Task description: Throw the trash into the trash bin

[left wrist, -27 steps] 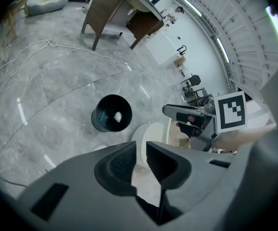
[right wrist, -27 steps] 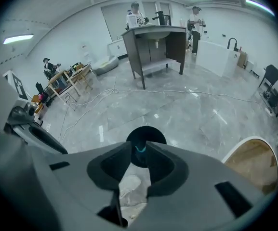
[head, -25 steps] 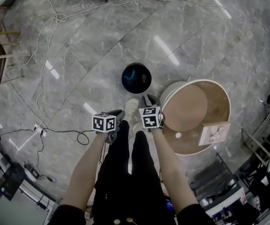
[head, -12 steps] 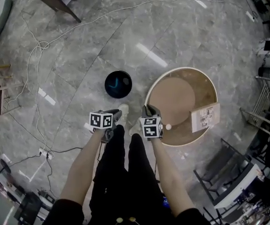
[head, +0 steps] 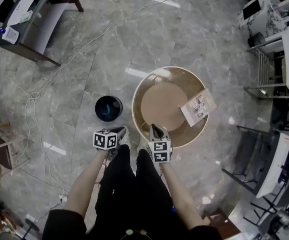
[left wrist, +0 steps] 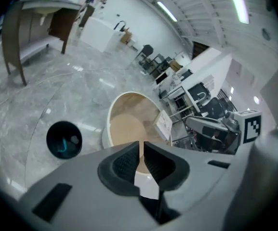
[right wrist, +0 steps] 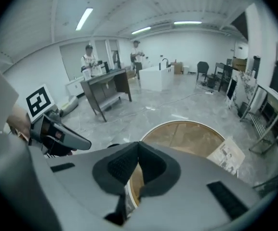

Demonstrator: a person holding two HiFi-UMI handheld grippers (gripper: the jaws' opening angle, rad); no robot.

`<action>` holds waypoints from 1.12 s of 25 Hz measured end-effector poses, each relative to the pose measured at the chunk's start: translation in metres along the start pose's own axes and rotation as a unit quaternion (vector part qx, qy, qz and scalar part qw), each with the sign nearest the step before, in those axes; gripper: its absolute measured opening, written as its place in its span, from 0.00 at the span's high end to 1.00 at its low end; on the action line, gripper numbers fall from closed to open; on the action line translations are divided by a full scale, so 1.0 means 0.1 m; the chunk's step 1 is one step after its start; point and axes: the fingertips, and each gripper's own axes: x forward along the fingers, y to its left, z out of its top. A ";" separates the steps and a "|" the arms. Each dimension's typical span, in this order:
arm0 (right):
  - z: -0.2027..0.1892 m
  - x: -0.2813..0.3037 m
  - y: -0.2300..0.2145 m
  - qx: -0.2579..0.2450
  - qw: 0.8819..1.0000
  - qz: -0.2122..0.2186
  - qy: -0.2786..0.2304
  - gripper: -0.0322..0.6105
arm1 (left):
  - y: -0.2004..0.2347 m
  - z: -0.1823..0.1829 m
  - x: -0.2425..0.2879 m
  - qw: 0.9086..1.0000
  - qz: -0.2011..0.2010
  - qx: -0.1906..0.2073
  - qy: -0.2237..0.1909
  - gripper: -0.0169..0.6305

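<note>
The black round trash bin (head: 108, 108) stands on the marble floor, left of a round wooden table (head: 204, 130). It also shows in the left gripper view (left wrist: 64, 139), with something bluish inside. My left gripper (head: 121, 130) hovers over the floor between bin and table. Its jaws (left wrist: 141, 148) are shut to a hairline slit with nothing in them. My right gripper (head: 153, 129) hangs over the table's near rim. Its jaws (right wrist: 139, 150) are shut and empty. No piece of trash is visible in either gripper or on the table top.
A printed leaflet (head: 198, 107) lies on the table's right side. White cables (head: 34, 96) run across the floor at left. A dark desk (head: 34, 19) stands at top left, with racks and chairs (head: 264, 49) at right. Two people (right wrist: 88, 57) stand far off.
Both grippers have risen, and the table has slid to the middle of the head view. A small white ball that lay near the table's near rim is no longer in sight.
</note>
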 end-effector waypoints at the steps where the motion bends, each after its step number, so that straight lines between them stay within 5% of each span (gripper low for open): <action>1: 0.07 -0.17 -0.05 0.018 1.000 -0.004 -0.021 0.95 | -0.17 0.09 -0.06 0.999 -0.007 0.031 -0.011 0.92; 7: 0.46 -1.16 -0.29 0.132 0.982 0.013 -0.132 0.95 | -1.18 0.70 -0.58 0.977 -0.053 0.172 -0.115 0.94; 13: 0.88 -1.99 -0.36 0.159 0.961 0.020 -0.224 0.95 | -2.05 1.15 -1.18 0.928 -0.099 0.294 -0.206 0.95; 18: 1.29 -2.51 -0.30 0.116 0.945 0.027 -0.304 0.95 | -2.63 1.40 -1.59 0.885 -0.119 0.361 -0.270 0.95; 23: 1.66 -2.90 -0.12 0.042 0.931 0.033 -0.361 0.95 | -3.08 1.51 -2.01 0.846 -0.145 0.387 -0.337 0.95; 28: 1.81 -3.15 -0.04 0.013 0.918 0.040 -0.394 0.95 | -3.35 1.48 -2.24 0.821 -0.142 0.418 -0.363 0.96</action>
